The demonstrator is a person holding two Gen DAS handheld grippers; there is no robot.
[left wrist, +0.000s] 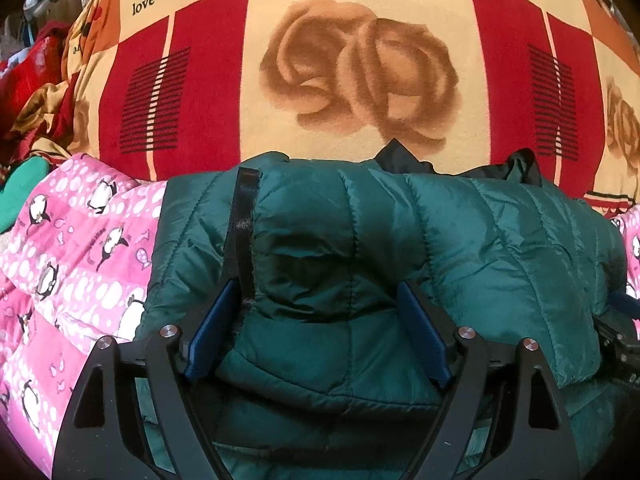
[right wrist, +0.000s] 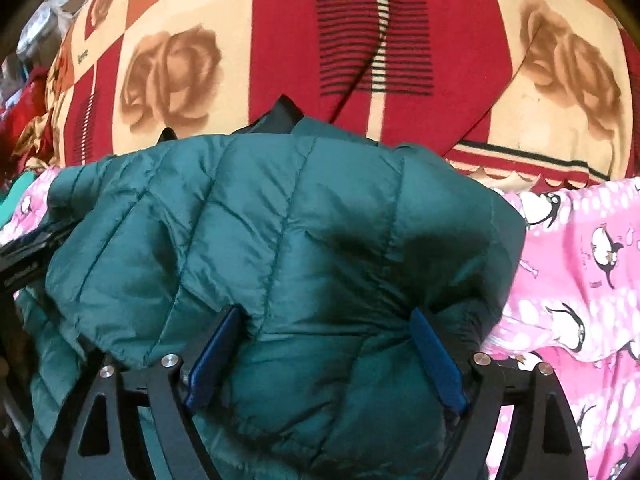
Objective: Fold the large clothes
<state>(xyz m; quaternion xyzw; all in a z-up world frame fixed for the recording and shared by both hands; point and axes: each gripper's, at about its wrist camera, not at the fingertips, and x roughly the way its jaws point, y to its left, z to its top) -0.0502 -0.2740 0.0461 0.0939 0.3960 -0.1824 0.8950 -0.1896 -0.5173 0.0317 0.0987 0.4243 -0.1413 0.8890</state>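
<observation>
The green puffer jacket (left wrist: 360, 248) lies bunched on the pink penguin quilt (left wrist: 72, 248), its far edge reaching the red-and-cream rose blanket (left wrist: 360, 72) behind it, and a black lining (left wrist: 394, 152) peeks out along that far edge. The left gripper (left wrist: 316, 332) sits at the jacket's near edge beside the zipper strip (left wrist: 242, 216), jaws set wide with a thick padded roll bulging between them. The right gripper (right wrist: 324, 356) does the same further along that near edge, probably so both can carry one fold over evenly; whether either truly pinches the fabric I cannot tell.
</observation>
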